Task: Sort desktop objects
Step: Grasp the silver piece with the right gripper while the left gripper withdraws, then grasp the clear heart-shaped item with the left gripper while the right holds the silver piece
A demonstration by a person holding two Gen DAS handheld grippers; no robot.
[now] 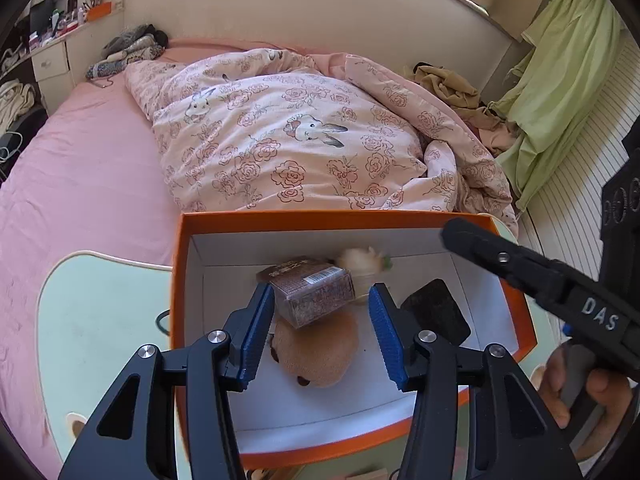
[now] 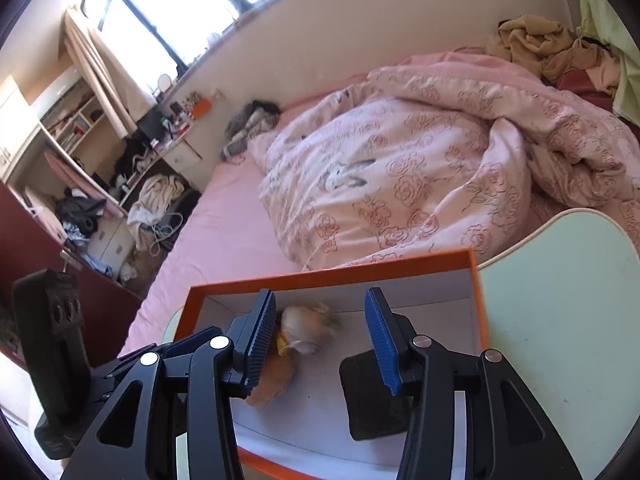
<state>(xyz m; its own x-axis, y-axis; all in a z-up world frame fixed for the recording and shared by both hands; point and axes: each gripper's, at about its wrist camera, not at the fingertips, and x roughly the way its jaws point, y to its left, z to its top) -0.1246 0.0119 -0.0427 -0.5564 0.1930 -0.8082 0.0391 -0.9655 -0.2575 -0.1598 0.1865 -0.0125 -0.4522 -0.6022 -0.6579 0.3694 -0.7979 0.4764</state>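
An orange box with white inside (image 1: 188, 264) stands on a pale green table (image 1: 100, 320). In it lie a brown plush toy (image 1: 320, 348), a clear packet of brown grains (image 1: 316, 292), a blurred white plush (image 1: 364, 264) and a black pad (image 1: 436, 312). My left gripper (image 1: 320, 320) is open above the box, its jaws apart on either side of the packet. My right gripper (image 2: 320, 340) is open over the box (image 2: 320, 276), with the white plush (image 2: 304, 322), brown plush (image 2: 272, 380) and black pad (image 2: 368, 400) below. It also shows in the left wrist view (image 1: 520, 268).
A bed with a pink sheet (image 1: 80, 160) and rose-print quilt (image 1: 300, 132) lies behind the table. Green curtain (image 1: 560, 72) at right. A cluttered desk and shelves (image 2: 100, 160) stand at far left. The table top (image 2: 560, 320) extends right of the box.
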